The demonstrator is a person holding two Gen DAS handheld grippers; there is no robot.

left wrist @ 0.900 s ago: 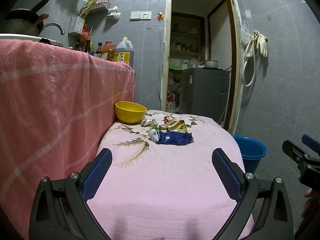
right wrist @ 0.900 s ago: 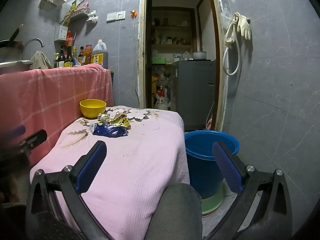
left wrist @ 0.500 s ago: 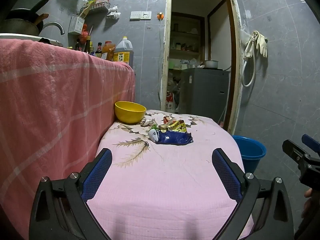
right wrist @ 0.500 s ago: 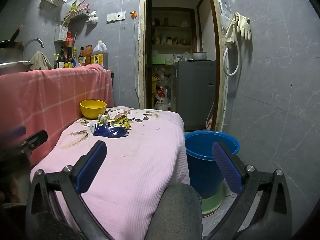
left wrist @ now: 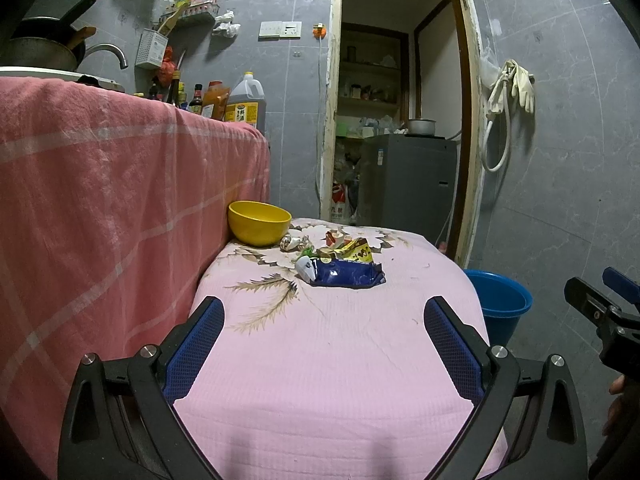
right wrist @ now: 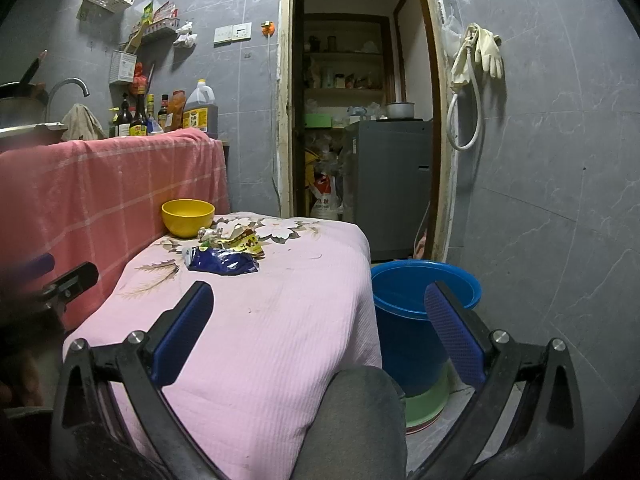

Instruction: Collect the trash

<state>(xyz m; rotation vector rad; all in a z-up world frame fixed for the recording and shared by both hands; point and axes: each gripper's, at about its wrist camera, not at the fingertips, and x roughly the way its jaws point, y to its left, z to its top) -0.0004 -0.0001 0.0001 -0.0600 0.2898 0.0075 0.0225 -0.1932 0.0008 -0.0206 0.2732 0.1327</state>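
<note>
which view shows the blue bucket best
The right wrist view: the blue bucket sits close, with its rim, inside and wall visible beside the pink-covered table. The left wrist view shows it only small and partly hidden behind the table edge.

Your left wrist view looks low along the pink table [left wrist: 320, 360] toward the doorway [left wrist: 400, 80]. Your right view sits rightward, sharing table and blue bucket [right wrist: 424, 280]

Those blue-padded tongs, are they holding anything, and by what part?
Nothing is held. Both the left tongs and right tongs are open and empty, well short of the crumpled blue snack wrapper on the pink cloth.
</note>
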